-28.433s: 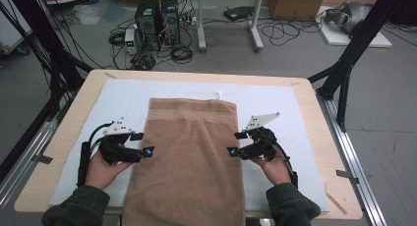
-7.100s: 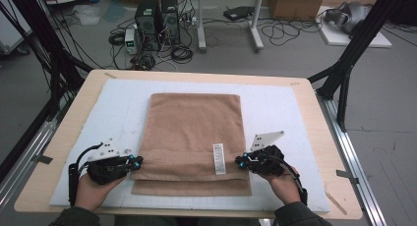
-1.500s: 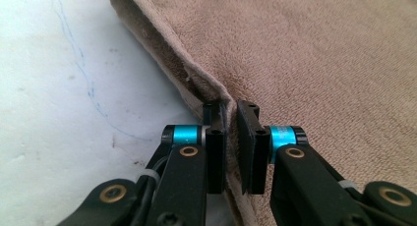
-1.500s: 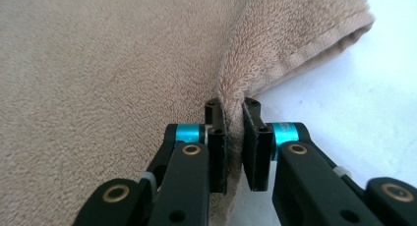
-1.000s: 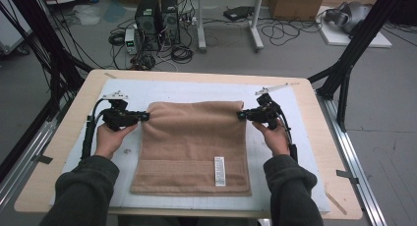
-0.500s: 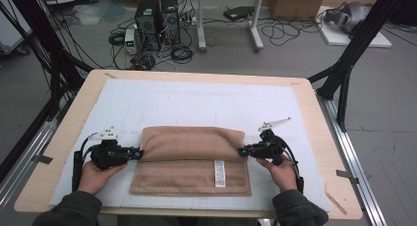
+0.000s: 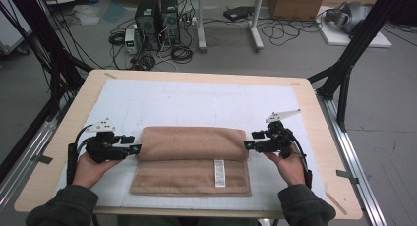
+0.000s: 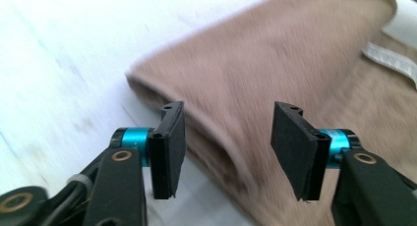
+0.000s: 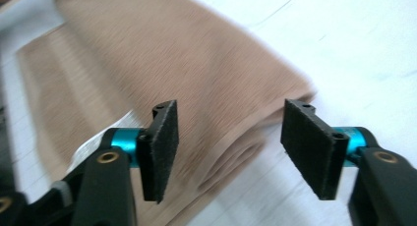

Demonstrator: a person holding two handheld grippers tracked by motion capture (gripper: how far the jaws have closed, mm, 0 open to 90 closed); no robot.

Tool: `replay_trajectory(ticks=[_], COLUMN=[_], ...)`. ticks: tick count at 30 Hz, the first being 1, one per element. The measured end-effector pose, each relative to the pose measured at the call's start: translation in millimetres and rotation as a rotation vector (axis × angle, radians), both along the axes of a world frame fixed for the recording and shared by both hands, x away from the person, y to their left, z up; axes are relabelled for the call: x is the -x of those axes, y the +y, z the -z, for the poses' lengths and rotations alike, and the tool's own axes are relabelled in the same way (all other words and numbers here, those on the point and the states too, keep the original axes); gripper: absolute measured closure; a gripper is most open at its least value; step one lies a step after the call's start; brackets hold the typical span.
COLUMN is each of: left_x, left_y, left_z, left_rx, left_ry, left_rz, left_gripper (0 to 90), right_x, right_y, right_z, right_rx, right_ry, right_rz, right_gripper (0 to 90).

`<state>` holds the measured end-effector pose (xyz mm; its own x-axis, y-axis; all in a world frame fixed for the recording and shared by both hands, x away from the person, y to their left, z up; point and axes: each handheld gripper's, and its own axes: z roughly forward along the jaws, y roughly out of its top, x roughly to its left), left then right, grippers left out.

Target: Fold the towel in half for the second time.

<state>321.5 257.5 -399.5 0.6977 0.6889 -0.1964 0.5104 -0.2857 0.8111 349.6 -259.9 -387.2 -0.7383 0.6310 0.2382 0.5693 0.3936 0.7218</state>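
A tan towel (image 7: 192, 159) lies folded on the white mat (image 7: 196, 103), its upper layer doubled toward me and a white label (image 7: 219, 173) showing on the lower layer. My left gripper (image 7: 134, 148) sits at the fold's left end and my right gripper (image 7: 248, 145) at its right end. In the left gripper view the gripper (image 8: 223, 147) has just been opening; the towel (image 8: 295, 54) edge lies between the pads, unpressed. In the right gripper view the gripper (image 9: 231, 152) has likewise just been opening, and the towel (image 9: 162, 49) corner sits loose between its pads.
The wooden table (image 7: 305, 88) has bare mat beyond the towel. Black frame posts (image 7: 344, 73) stand at the table's right and left corners. Computer cases (image 7: 157, 14) and cables lie on the floor behind.
Both grippers carried the towel's far edge toward me, folding it over. Since half a second ago both have opened their jaws and let go of the fold.
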Motion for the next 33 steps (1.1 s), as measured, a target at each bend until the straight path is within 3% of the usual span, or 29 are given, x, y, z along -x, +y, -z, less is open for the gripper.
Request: replay_trajectory(ticks=[3, 5, 7, 9, 13, 16, 17, 19, 20, 22, 23, 27, 33], left_x=[-17.4, -30.3, -42.2, -52.1, -65.4, -67.9, -67.4, -67.0, -66.9, -65.1, -64.1, -59.8, -40.8], left_y=[-6.4, -11.4, -14.1, -16.1, -20.7, -23.6, -23.1, -23.5, -23.9, -25.1, -25.5, -21.2, -7.9], left_z=[-6.8, -7.1, -1.8, 8.4, 29.0, 37.0, 36.6, 36.8, 36.6, 35.0, 33.8, 25.5, -0.8], left_rx=[-0.019, -0.031, -0.029, -0.043, -0.096, -0.113, -0.115, -0.111, -0.116, -0.12, -0.115, -0.086, 0.026], left_ry=[-0.035, -0.035, -0.021, 0.015, 0.132, 0.178, 0.172, 0.168, 0.168, 0.154, 0.145, 0.121, 0.059], left_rz=[-0.033, -0.05, -0.069, -0.087, -0.093, -0.075, -0.068, -0.054, -0.049, -0.039, -0.039, -0.034, -0.025], left_gripper=[42.4, 41.8, 42.4, 42.4, 38.9, 45.3, 48.0, 64.1, 66.2, 77.3, 82.8, 85.7, 86.1], right_x=[-16.8, -27.7, -39.0, -48.8, -59.6, -64.4, -64.9, -65.0, -65.0, -63.5, -62.4, -58.4, -41.9], right_y=[6.5, 11.5, 16.2, 23.2, 33.4, 35.2, 34.4, 31.7, 30.7, 32.6, 34.0, 34.4, 28.0], right_z=[-5.6, -5.4, -0.2, 9.5, 28.1, 39.8, 42.8, 44.5, 44.6, 43.4, 41.4, 33.0, 9.9], right_rx=[0.014, 0.043, 0.029, 0.051, 0.099, 0.103, 0.087, 0.048, 0.028, 0.034, 0.048, 0.066, 0.011], right_ry=[-0.033, -0.05, -0.036, -0.016, 0.054, 0.105, 0.131, 0.159, 0.179, 0.19, 0.174, 0.125, 0.055], right_rz=[0.012, 0.019, 0.007, 0.003, 0.004, 0.006, -0.001, -0.021, -0.035, -0.066, -0.076, -0.079, -0.105], right_gripper=[34.6, 34.3, 34.6, 33.2, 30.0, 33.7, 38.2, 56.4, 65.7, 76.9, 79.3, 81.5, 81.4])
